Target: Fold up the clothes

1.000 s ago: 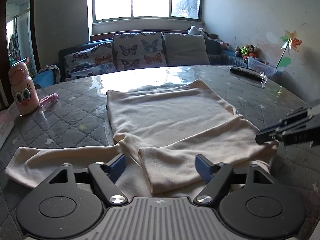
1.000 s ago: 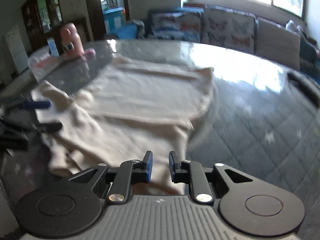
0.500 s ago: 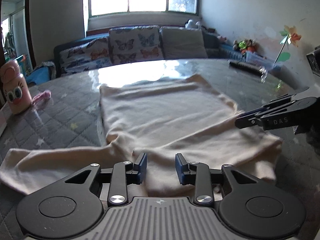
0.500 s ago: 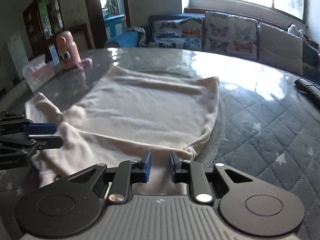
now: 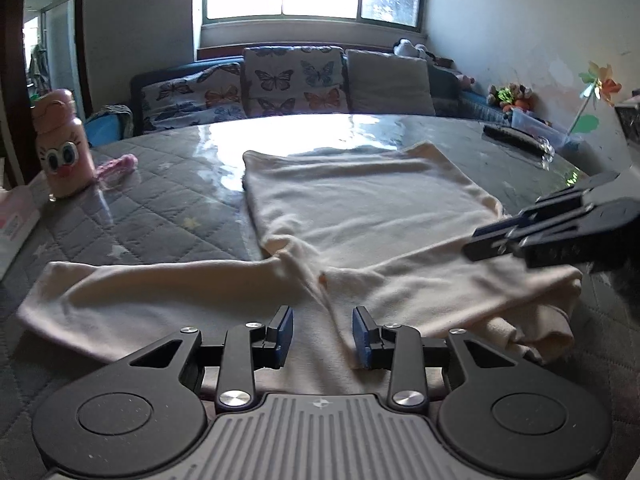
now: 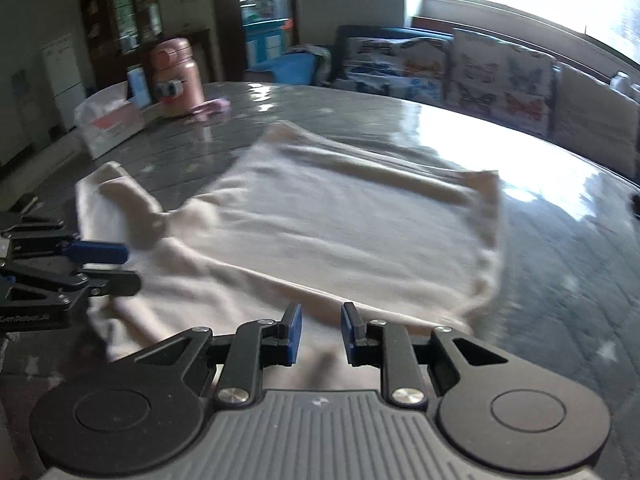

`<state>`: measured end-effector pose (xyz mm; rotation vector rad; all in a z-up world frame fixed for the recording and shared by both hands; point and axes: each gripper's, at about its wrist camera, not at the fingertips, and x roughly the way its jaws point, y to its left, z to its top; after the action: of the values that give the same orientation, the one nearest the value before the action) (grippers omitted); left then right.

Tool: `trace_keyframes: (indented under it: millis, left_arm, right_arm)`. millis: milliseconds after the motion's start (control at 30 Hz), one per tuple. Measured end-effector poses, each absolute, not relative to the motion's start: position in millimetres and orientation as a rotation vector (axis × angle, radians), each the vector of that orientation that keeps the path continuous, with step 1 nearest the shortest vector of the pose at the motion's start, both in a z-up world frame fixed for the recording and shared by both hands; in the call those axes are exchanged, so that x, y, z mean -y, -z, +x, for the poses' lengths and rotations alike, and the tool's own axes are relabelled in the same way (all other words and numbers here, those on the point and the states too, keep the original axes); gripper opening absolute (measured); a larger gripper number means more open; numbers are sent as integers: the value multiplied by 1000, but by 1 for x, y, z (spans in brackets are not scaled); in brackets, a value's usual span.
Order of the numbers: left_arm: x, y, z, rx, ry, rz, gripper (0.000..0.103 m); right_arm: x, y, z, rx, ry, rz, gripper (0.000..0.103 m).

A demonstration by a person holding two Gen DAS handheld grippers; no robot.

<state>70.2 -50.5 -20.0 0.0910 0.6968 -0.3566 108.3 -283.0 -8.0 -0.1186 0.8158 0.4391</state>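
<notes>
The cream top (image 5: 360, 216) lies flat on the table (image 5: 160, 200), body running away from you, one sleeve (image 5: 152, 292) stretched sideways off your left hand-held gripper (image 5: 322, 334), which is nearer it. Its jaws are opening, nothing pinched; your right hand-held gripper (image 6: 320, 332), opening too, grips nothing above the near hem.

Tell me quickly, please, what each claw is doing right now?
Left claw: opening over the cream shirt, nothing pinched between its pads.
Right claw: slightly open above the shirt, gripping nothing.
</notes>
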Motion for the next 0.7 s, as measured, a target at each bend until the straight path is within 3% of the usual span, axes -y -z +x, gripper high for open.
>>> trace_keyframes:
  millis: [200, 467, 567, 700]
  left_arm:
    - [14, 13, 74, -692, 228, 53, 49]
    - [-50, 15, 85, -707, -17, -45, 51]
    - [-69, 16, 87, -702, -84, -72, 54]
    - [-89, 20, 92, -703, -162, -112, 54]
  right_arm:
    - [241, 8, 110, -799, -524, -159, 24]
    - [201, 14, 93, -786, -615, -245, 28]
    - [196, 10, 82, -748, -628, -286, 37]
    - [192, 16, 75, -744, -642, -309, 37]
